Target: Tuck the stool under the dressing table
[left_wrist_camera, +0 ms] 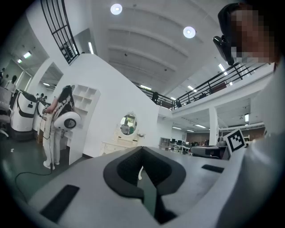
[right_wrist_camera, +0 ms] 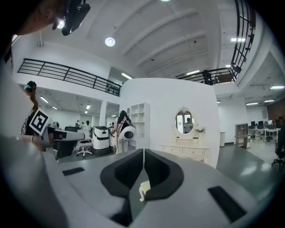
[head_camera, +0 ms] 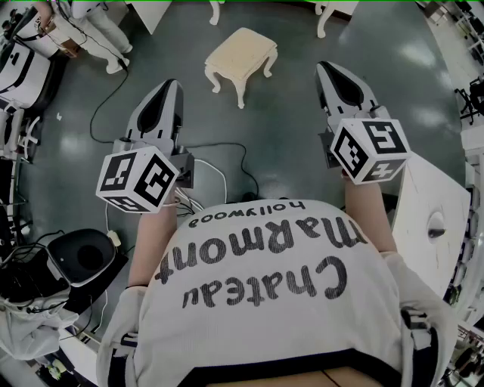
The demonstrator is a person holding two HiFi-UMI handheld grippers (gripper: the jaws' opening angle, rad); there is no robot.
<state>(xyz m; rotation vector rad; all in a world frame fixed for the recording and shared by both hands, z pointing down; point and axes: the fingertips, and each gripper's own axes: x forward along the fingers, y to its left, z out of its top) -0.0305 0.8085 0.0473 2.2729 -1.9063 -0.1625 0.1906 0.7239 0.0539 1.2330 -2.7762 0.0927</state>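
In the upper middle of the head view, a cream stool (head_camera: 240,59), upright on the grey floor (head_camera: 287,128), well apart from both grippers and roughly between their lines of aim. Above it, at the very top edge, only the pale legs of the dressing table (head_camera: 324,17), with the stool out in front and not under it. At centre left, the left gripper (head_camera: 168,85), held level, jaws pressed together on nothing. At centre right, the right gripper (head_camera: 327,68), likewise closed and empty, tipped slightly downward. Across the bottom of the frame, a white printed shirt (head_camera: 265,302). In the right gripper view, the same table right of centre against a white wall, topped by an oval mirror (right_wrist_camera: 184,121), and a sliver of cream stool leg through the notch behind the closed jaws. In the left gripper view, table and mirror smaller, just left of centre.
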